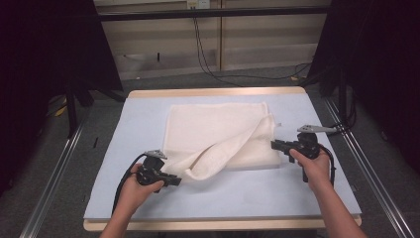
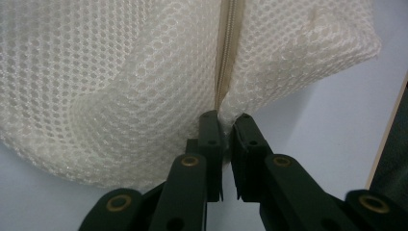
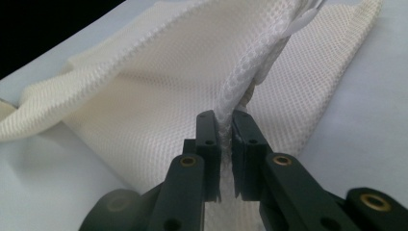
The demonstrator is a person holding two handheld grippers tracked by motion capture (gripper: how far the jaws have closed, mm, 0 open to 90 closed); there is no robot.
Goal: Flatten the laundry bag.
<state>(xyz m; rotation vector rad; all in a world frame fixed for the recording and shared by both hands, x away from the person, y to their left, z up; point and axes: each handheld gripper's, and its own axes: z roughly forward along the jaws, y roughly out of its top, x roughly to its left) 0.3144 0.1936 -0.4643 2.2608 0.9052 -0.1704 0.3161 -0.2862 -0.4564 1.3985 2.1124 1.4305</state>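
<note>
White mesh laundry bag [image 1: 218, 134] spread across middle of pale blue table cover [image 1: 143, 111], near edge partly lifted into a fold running from near left up to far right. Zipper [image 2: 225, 57] visible along seam in left gripper view.

Left gripper [image 1: 177, 181] at near left, held in left hand [image 1: 136, 188], jaws closed on mesh at bag's near-left corner (fabric pinched right at the zipper seam). Right gripper [image 1: 273, 145] at right, held in right hand [image 1: 313, 166], jaws clamped on a raised ridge of mesh at bag's right edge. Small white tab [image 3: 305, 18] on that ridge, beyond jaws. Wooden table edge [image 1: 218, 92] showing along far side.
</note>
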